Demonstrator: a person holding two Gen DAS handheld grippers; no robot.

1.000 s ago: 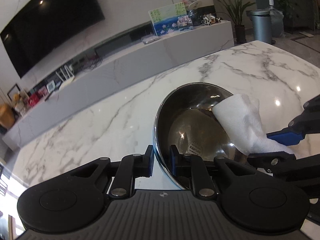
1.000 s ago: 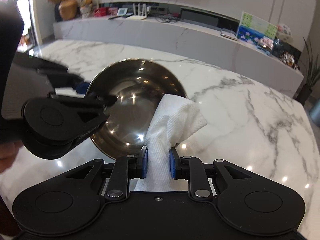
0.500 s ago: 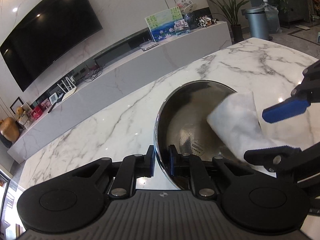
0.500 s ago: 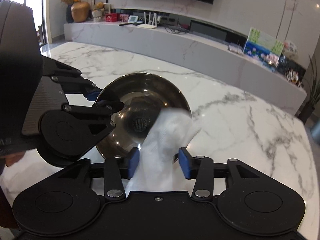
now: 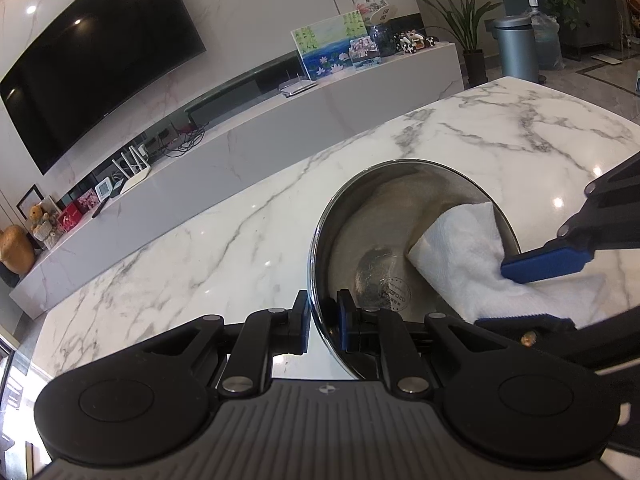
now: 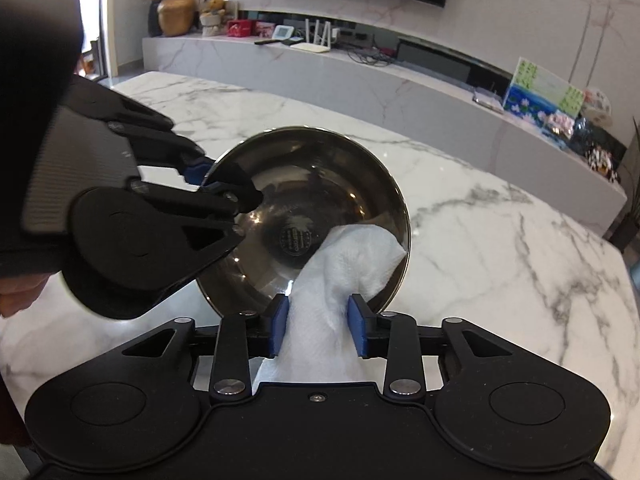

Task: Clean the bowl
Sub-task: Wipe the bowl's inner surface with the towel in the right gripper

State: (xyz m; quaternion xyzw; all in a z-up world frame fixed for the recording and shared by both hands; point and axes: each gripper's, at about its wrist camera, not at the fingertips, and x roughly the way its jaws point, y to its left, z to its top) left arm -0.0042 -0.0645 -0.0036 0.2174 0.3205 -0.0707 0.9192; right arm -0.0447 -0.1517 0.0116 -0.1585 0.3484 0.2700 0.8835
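Two grippers, L gripper (image 5: pixel 323 322) jaws clamped on bowl (image 5: pixel 348 216) rim, R gripper (image 6: pixel 318 326) jaws closing round paper towel (image 6: pixel 344 264) w/ tip in bowl

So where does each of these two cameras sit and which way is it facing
Left wrist: rides the left gripper, angled down over the marble table; its own jaws pinch the steel bowl rim.
Right wrist: rides the right gripper, angled down into the bowl; its own jaws are closing around the paper towel; a hand edge shows far left.
Shared: bowl, towel, table, and each other's gripper.
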